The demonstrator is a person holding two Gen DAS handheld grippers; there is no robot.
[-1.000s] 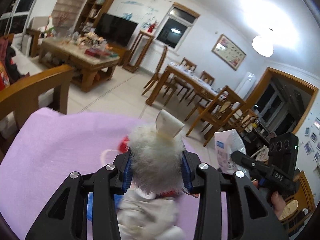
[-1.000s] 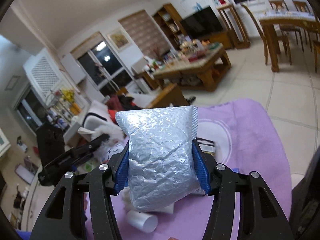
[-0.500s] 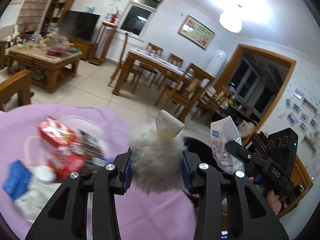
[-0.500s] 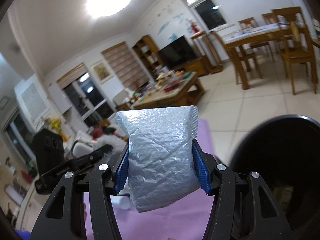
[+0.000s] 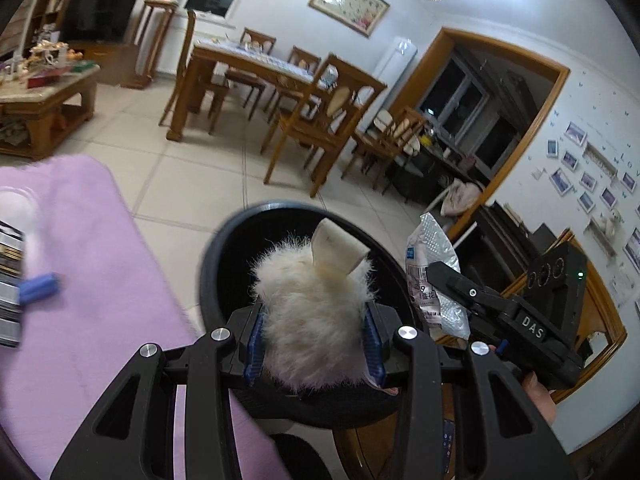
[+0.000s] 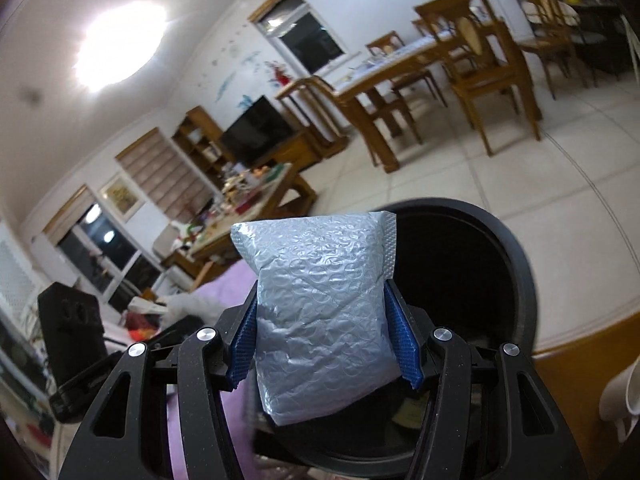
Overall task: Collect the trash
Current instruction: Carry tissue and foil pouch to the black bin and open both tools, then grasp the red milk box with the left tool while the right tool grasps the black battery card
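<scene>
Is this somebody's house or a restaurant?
Most likely a home's living and dining room: there is a TV, a wooden dining table with chairs, a cluttered coffee table, and family-style photos on the wall.

The round mouth of the black bin (image 5: 224,248) lies open below and ahead of both grippers, its dark inside unblocked. In the left wrist view the left gripper (image 5: 314,334), filled by a white fluffy wad (image 5: 312,316), hangs over the opening; at 3 o'clock the right gripper (image 5: 460,292) and its silver bubble pouch (image 5: 434,248) crowd the rim. At 9 o'clock the purple cloth (image 5: 100,280) carries loose litter. At 12 o'clock bare floor tiles (image 5: 192,184) run to the wooden chairs (image 5: 320,120).
</scene>
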